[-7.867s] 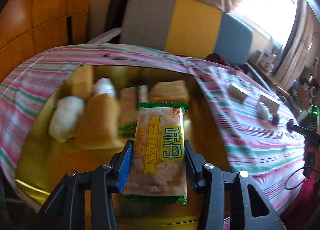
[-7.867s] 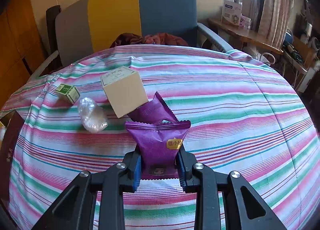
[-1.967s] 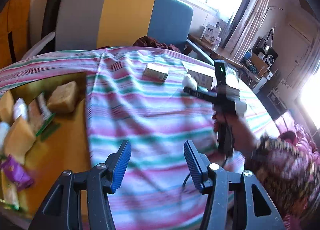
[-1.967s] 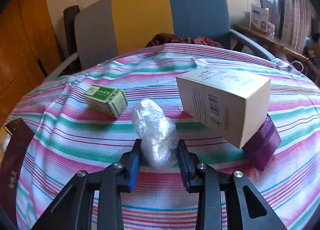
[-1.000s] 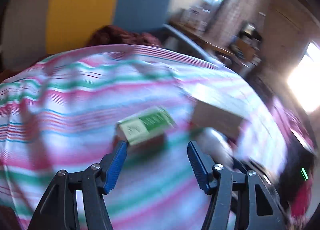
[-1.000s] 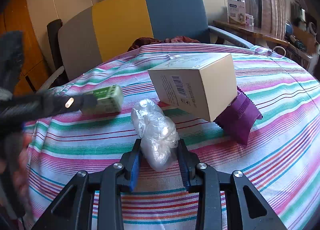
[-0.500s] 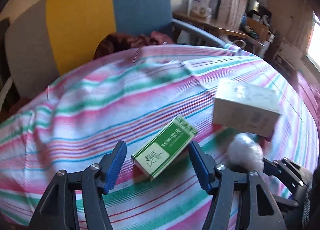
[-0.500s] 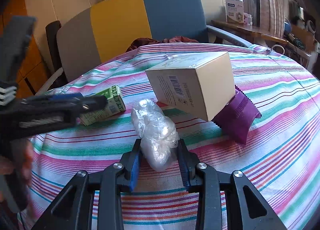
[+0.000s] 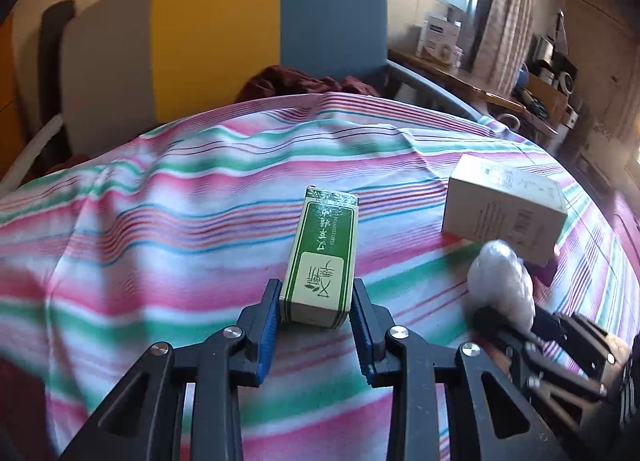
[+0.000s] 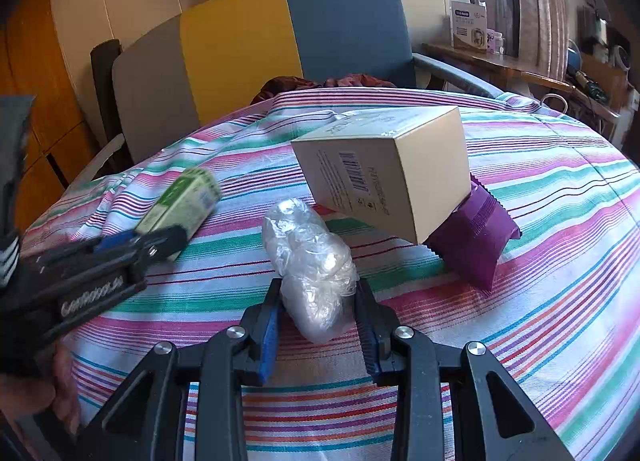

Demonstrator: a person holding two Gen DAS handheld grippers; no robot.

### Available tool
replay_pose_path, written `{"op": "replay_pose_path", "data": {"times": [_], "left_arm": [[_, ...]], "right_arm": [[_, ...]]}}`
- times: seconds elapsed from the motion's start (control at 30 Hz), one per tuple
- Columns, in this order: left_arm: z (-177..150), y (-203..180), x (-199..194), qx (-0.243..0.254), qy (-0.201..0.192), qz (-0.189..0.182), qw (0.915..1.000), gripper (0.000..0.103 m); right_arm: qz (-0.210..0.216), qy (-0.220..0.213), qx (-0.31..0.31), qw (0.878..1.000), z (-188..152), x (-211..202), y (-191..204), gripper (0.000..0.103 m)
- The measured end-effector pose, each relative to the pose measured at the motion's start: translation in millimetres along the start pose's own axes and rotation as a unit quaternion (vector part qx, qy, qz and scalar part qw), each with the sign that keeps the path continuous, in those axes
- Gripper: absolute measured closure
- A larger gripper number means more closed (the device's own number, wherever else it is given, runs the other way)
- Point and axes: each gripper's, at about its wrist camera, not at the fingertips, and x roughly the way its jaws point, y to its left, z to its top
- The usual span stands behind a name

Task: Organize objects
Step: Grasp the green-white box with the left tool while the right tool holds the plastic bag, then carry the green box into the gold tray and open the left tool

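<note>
The left gripper [image 9: 316, 311] clamps the near end of the green box [image 9: 322, 257] on the striped tablecloth [image 9: 180, 197]. The right gripper [image 10: 318, 315] squeezes the clear-wrapped bundle [image 10: 310, 261]. Only the right view shows plainly the beige carton [image 10: 394, 169] tilted, propped on a purple packet [image 10: 476, 237].

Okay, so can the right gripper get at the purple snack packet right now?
Probably not: the right gripper already grips the plastic-wrapped bundle, and the beige box rests on the purple snack packet.
</note>
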Motion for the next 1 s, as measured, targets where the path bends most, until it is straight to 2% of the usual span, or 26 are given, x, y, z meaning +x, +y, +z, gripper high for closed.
{"op": "replay_pose_path", "data": {"times": [0.27, 0.37, 0.5, 0.6, 0.93, 1.0], "left_arm": [[-35, 1, -46, -0.009, -0.05, 0.027, 0.9984, 0.07], [-47, 1, -65, -0.015, -0.066, 0.034, 0.9972, 0.07], [-64, -1, -86, -0.011, -0.068, 0.011, 0.9976, 0.07], [-73, 1, -102, -0.016, -0.07, 0.007, 0.9974, 0.07], [-106, 31, -162, -0.087, -0.051, -0.041, 0.9941, 0.07], [-115, 39, -174, -0.091, -0.049, -0.039, 0.9939, 0.07]], "right_arm": [[-0.002, -0.006, -0.003, 1.0, 0, -2, 0, 0.069], [-0.006, -0.023, -0.007, 1.0, 0, -9, 2, 0.069], [-0.013, -0.036, -0.022, 0.999, -1, -14, 9, 0.069], [-0.021, -0.041, -0.036, 0.998, -1, -17, 15, 0.069], [-0.037, -0.042, -0.077, 0.995, -4, -17, 32, 0.069], [-0.038, -0.043, -0.083, 0.995, -4, -18, 34, 0.069]]}}
